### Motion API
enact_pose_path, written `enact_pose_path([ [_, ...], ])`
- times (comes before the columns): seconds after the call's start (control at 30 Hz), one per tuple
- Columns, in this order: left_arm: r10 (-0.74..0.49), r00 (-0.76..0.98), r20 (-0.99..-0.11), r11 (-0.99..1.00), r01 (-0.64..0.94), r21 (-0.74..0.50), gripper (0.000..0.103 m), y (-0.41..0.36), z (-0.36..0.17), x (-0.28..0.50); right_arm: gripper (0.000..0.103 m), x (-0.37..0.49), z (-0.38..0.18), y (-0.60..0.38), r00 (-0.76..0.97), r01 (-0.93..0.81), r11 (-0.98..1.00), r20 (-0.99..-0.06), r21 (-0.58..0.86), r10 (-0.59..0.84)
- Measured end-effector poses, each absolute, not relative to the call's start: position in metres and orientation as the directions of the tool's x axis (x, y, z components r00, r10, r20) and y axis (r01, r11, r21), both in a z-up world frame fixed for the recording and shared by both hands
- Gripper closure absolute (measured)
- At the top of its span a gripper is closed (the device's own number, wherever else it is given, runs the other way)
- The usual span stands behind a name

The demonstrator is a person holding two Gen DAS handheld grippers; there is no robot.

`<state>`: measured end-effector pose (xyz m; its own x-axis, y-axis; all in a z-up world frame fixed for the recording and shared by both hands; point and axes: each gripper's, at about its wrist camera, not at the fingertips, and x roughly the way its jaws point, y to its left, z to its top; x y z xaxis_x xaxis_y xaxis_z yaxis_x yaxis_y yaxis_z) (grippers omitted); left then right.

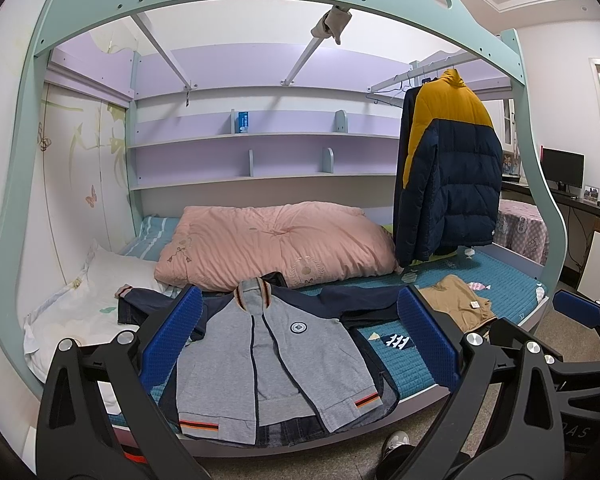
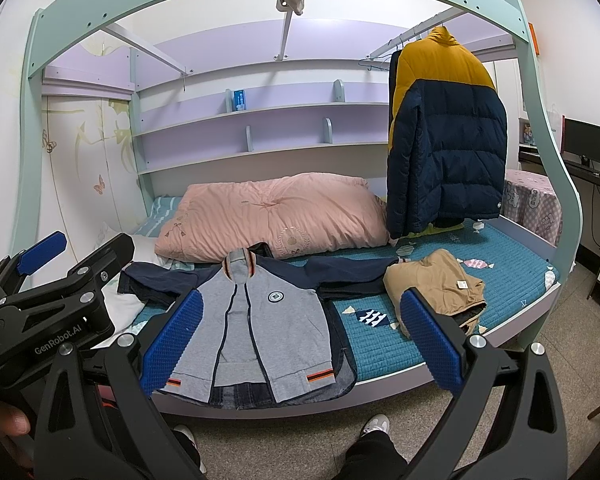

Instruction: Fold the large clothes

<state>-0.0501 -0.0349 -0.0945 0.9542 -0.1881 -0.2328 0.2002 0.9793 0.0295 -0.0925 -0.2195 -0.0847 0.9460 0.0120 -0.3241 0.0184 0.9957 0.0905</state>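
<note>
A grey zip jacket [image 1: 276, 356] with navy sleeves, a round chest badge and orange-striped hem lies spread flat, front up, on the teal bedspread [image 1: 404, 360] near the bed's front edge; it also shows in the right wrist view [image 2: 276, 328]. Dark denim [image 1: 284, 434] peeks out under its hem. My left gripper [image 1: 300, 340] is open and empty, held in front of the bed above the jacket. My right gripper [image 2: 300, 336] is open and empty, a little further back; it shows at the right edge of the left wrist view [image 1: 580, 312]. The left gripper also shows at the left of the right wrist view [image 2: 48, 252].
A tan garment [image 2: 436, 280] lies bunched on the bed's right side. A pink duvet [image 2: 268, 216] sits behind the jacket and a white pillow [image 1: 80, 304] at left. A navy-and-yellow puffer jacket [image 2: 448, 136] hangs from a rail. The mint bunk frame [image 2: 556, 152] arches overhead. My feet [image 2: 374, 426] stand on the floor.
</note>
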Motion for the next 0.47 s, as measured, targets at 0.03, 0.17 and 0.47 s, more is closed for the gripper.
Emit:
enact_pose_path([
  [0.03,-0.188,0.954,-0.232,0.979,0.2,0.03,0.005,-0.0345,-0.0946,-0.0505,0.008,-0.0943,-0.0853,-0.2182,0.946,0.018,0.996,-0.324,0.09,0.012],
  [0.17,-0.19,0.954,-0.233,0.979,0.202,0.03,0.005,-0.0341,-0.0942,-0.0493,0.008,-0.0934,-0.0846,-0.2184,0.946,0.02,0.996,-0.324,0.09,0.011],
  [0.47,-0.189,0.953,-0.235,0.979,0.202,0.032,0.005,-0.0325,-0.0939,-0.0493,0.008,-0.0943,-0.0848,-0.2173,0.945,0.021,0.996,-0.326,0.091,0.01],
])
